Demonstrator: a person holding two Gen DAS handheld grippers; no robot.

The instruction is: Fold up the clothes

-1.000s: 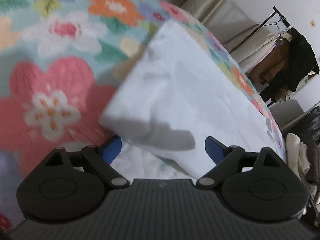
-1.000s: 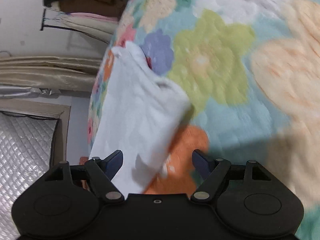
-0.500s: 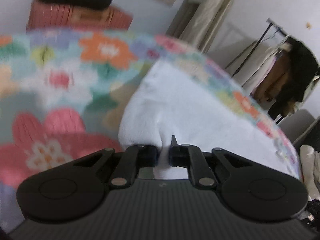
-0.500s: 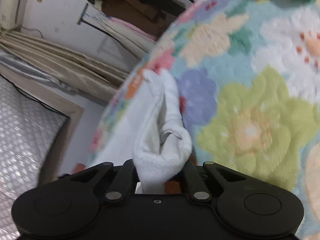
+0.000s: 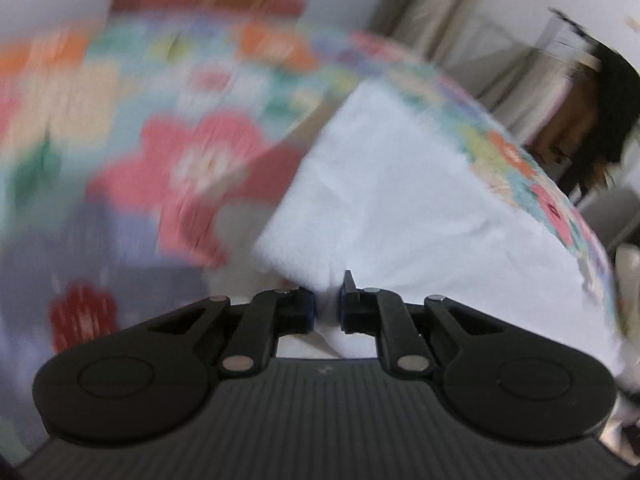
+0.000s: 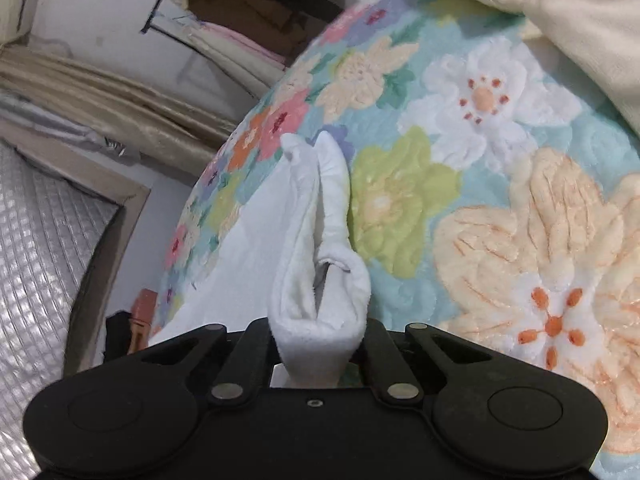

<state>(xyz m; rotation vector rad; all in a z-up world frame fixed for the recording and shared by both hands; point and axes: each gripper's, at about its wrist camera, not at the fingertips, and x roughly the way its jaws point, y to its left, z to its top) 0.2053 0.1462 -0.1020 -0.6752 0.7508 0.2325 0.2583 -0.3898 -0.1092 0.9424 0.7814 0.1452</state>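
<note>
A white fleece garment [image 5: 404,200] lies on a floral blanket [image 5: 192,152]. My left gripper [image 5: 327,312] is shut on the garment's near edge, with cloth pinched between the blue pads. In the right wrist view the same white garment [image 6: 316,240] bunches into a fold, and my right gripper [image 6: 318,344] is shut on that thick fold; its fingertips are hidden by the cloth. The garment stretches away from both grippers towards the blanket's far edge. The left view is motion-blurred.
A cream blanket [image 6: 560,12] lies at the upper right of the floral blanket [image 6: 500,168]. A clothes rack with dark and brown garments [image 5: 592,112] stands beyond the bed. Beige curtains [image 6: 100,96] and a quilted silver panel [image 6: 36,248] are at the left.
Both grippers were open a second ago and have closed on the white garment. They have since lifted and pulled it; the left view has swung and blurred.
</note>
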